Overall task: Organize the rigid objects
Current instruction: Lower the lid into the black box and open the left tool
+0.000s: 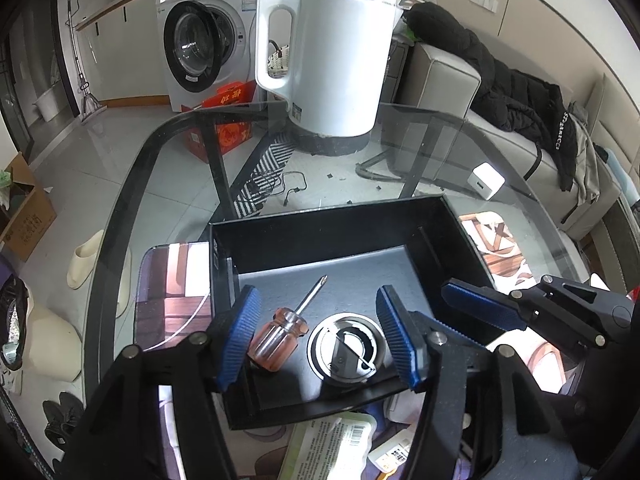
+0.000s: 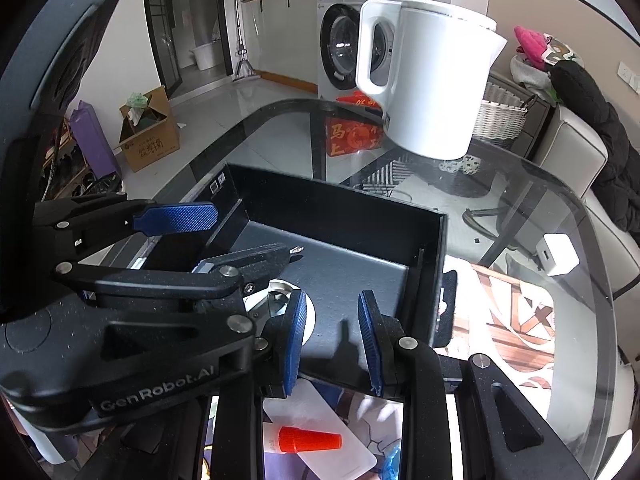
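Observation:
A black open box (image 1: pixel 320 232) sits on the glass table; it also shows in the right wrist view (image 2: pixel 340 204). Inside lie a small screwdriver (image 1: pixel 280 334) with a clear orange handle and a round metal lid (image 1: pixel 347 346). My left gripper (image 1: pixel 318 334) is open and empty, its jaws spread above both items over the box's near edge. My right gripper (image 2: pixel 332 338) is open and empty over the box's near right part. The left gripper (image 2: pixel 192 240) crosses the right wrist view and hides most of the lid (image 2: pixel 276 300).
A white kettle (image 1: pixel 332 56) stands on a black base at the table's far side. A white charger cube (image 1: pixel 487 181) lies to the right. A bottle with an orange cap (image 2: pixel 310 440) and paper packets (image 1: pixel 332 444) lie in front of the box.

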`<state>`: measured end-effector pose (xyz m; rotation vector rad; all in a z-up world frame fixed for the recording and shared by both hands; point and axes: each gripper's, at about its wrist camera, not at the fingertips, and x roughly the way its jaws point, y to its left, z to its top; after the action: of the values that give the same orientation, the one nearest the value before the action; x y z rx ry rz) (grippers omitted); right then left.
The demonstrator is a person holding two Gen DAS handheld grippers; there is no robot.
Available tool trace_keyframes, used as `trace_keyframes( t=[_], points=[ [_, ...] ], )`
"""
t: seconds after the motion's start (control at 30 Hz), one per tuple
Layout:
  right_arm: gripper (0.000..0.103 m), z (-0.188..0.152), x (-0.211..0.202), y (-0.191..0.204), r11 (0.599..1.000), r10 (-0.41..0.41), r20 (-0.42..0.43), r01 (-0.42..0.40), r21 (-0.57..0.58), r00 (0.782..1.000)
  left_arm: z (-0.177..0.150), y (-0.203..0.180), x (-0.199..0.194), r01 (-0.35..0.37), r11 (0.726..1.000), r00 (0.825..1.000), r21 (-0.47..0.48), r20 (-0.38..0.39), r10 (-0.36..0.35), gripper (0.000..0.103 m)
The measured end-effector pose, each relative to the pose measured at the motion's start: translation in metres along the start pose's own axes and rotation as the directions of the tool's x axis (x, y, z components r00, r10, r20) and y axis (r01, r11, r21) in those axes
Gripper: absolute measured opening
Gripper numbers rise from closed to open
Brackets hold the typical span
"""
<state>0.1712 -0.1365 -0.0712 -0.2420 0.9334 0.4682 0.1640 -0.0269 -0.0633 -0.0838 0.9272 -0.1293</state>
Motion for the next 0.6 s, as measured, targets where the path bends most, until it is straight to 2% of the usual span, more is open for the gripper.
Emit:
trace_keyframes(
  t=[0.1,0.17,0.3,0.37,0.43,0.5,0.57,0.6],
  points=[
    [0.027,-0.001,-0.01,0.0,1.0,-0.015,0.033,0.015,0.004,0.999,-0.002,-0.001,-0.018,0.018,1.0,0.997,0.011,0.074,-0.019,0.061],
    [0.027,-0.002,-0.019,-0.001,1.0,-0.028,0.067,0.027,0.012,0.997,-0.002,-0.003,-0.033,-0.005,1.0,0.991,0.017,0.131,0.003,0.064],
    [0.029,-0.004,-0.043,-0.003,0.998,-0.054,0.144,0.05,0.035,0.988,-0.006,0.001,-0.063,0.0,1.0,0.971,-0.005,0.24,0.001,0.066],
    [0.034,-0.005,-0.059,-0.002,0.997,-0.069,0.202,0.061,0.048,0.977,-0.008,0.003,-0.079,0.014,1.0,0.954,-0.014,0.298,-0.009,0.066],
    [0.041,-0.007,-0.08,-0.001,0.997,-0.076,0.286,0.063,0.054,0.955,-0.012,0.003,-0.097,0.012,1.0,0.933,-0.015,0.359,-0.006,0.067],
    [0.046,-0.012,-0.103,0.002,0.996,-0.09,0.374,0.074,0.055,0.923,-0.019,0.003,-0.119,-0.01,1.0,0.896,-0.01,0.444,0.013,0.068],
    [0.054,-0.021,-0.126,0.006,0.995,-0.102,0.461,0.086,0.055,0.882,-0.029,0.003,-0.14,-0.019,1.0,0.846,-0.002,0.534,0.017,0.07],
    [0.056,-0.026,-0.139,0.008,0.994,-0.114,0.506,0.097,0.059,0.855,-0.036,0.003,-0.154,-0.024,1.0,0.813,0.003,0.582,0.018,0.076]
  ],
)
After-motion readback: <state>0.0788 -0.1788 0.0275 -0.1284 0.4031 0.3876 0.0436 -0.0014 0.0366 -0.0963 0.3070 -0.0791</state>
